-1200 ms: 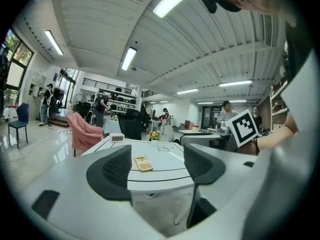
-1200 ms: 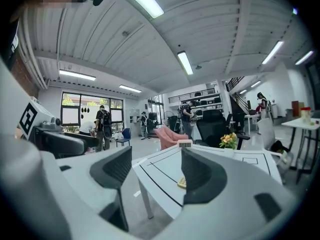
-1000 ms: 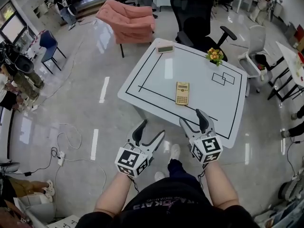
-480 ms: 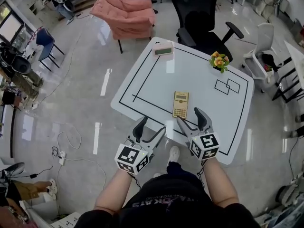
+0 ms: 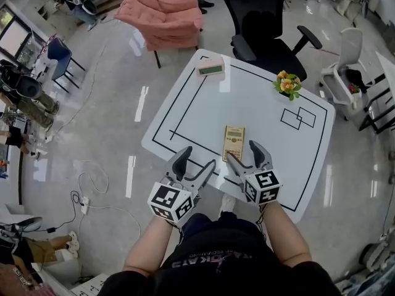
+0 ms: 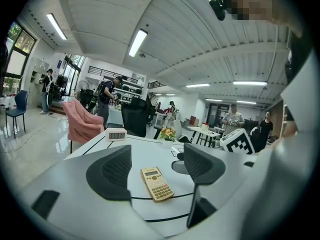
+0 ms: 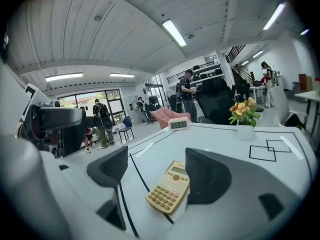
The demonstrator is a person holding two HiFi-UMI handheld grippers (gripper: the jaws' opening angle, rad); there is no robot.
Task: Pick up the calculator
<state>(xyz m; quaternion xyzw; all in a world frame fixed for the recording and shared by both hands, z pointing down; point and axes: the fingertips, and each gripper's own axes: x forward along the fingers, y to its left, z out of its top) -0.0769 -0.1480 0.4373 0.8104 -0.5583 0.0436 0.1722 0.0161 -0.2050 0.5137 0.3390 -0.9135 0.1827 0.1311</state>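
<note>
Beige plastic, the flat rectangular calculator (image 5: 234, 143) lies keys-up on the white tabletop with black marked lines (image 5: 259, 103). It sits near the edge closest to the person, lengthwise away from them. Nothing has lifted it, so the pick-up itself is wholly left to do: only the approach looks close to finished.

The right gripper (image 5: 242, 152) is just at the calculator's near end. Its jaws have just been opening and now stand wide apart. In the right gripper view the calculator (image 7: 169, 186) shows in the gap between them, with its far side hidden behind the right-hand jaw. No pad presses on it, so this tool is released and carries nothing. What remains, by this reading, is to settle the jaws about the body, close and raise.

The left gripper (image 5: 199, 158) hangs over the table's near edge, beside the calculator, with its jaws also spread and empty. Both forearms reach forward from the body, side by side, and the grippers tip slightly down toward the tabletop.
</note>
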